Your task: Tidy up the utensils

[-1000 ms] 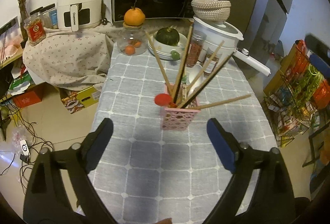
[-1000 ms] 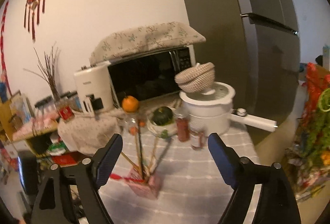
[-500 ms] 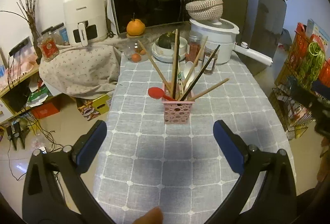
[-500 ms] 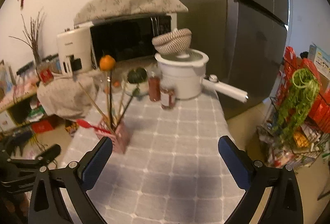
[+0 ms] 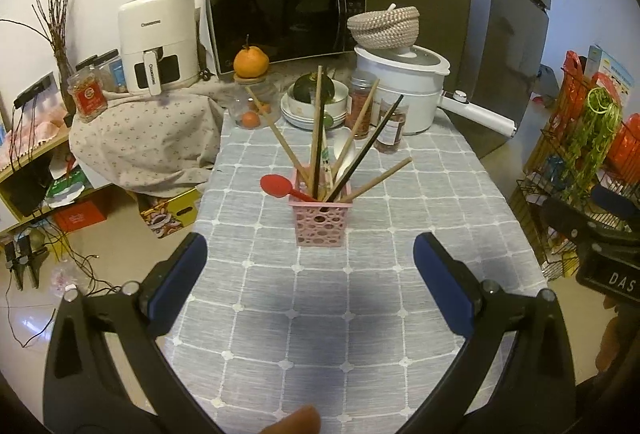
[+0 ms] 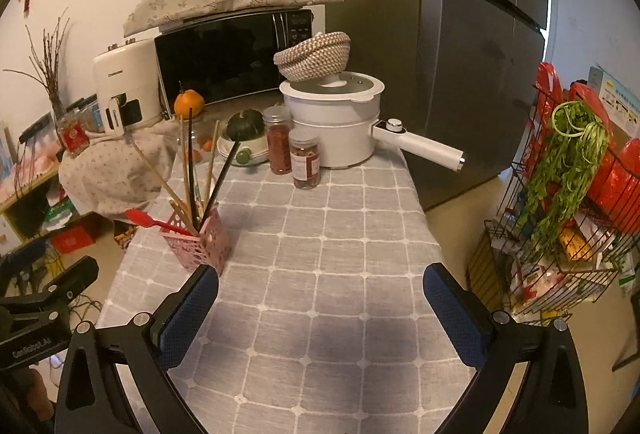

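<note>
A pink perforated basket [image 5: 322, 224] [image 6: 200, 248] stands on the grey checked tablecloth [image 5: 320, 318] [image 6: 328, 274]. Several chopsticks [image 5: 316, 132] [image 6: 188, 166], a white spoon [image 5: 345, 150] and a red spoon [image 5: 276, 187] [image 6: 150, 220] stick out of it. My left gripper [image 5: 310, 288] hovers open in front of the basket, nothing between its fingers. My right gripper [image 6: 320, 308] is open too, over bare cloth to the basket's right; its left finger [image 6: 188, 310] is just near the basket's corner.
At the table's far end stand a white pot [image 5: 404, 90] [image 6: 336, 126] with a long handle, two spice jars [image 6: 304, 164], a plate stack with a green squash [image 5: 310, 90], and a glass jar topped by an orange [image 5: 250, 64]. Microwave [image 5: 284, 22], fridge, wire rack [image 6: 560, 234] at right.
Both grippers pulled back from the basket and opened a little wider. The right view swung down from the wall onto the table, and the basket now sits at its left.
</note>
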Demonstrator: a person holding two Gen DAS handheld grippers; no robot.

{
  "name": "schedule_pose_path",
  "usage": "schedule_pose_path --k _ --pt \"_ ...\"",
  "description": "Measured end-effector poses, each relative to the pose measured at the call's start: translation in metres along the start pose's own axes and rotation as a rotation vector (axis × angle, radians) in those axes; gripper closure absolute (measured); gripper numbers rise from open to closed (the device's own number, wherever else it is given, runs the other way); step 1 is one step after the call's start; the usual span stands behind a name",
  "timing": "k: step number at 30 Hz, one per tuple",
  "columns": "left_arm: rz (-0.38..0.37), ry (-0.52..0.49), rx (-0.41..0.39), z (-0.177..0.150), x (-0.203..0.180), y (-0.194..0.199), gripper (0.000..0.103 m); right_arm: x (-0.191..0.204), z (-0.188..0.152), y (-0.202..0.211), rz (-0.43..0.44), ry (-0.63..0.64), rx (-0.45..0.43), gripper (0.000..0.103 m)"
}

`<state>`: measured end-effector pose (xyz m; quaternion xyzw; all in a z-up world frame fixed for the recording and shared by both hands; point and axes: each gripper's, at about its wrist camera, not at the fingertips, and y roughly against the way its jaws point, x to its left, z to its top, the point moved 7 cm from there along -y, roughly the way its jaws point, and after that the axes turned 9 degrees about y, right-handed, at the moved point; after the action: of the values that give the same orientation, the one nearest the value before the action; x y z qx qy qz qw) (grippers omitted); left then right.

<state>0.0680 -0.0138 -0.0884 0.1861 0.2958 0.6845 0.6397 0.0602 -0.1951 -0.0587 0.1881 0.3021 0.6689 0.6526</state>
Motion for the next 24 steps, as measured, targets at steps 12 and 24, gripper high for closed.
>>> schedule_pose_path --k 12,24 --pt "-0.008 0.001 0.008 -0.0014 -0.0034 -0.0011 0.000 0.0036 -0.0026 -0.0082 0.005 0.002 0.027 0.000" --pt "-0.007 0.000 0.009 -0.0012 -0.0026 -0.0009 0.000 0.0059 -0.0050 -0.0105 0.009 0.004 0.035 0.000"
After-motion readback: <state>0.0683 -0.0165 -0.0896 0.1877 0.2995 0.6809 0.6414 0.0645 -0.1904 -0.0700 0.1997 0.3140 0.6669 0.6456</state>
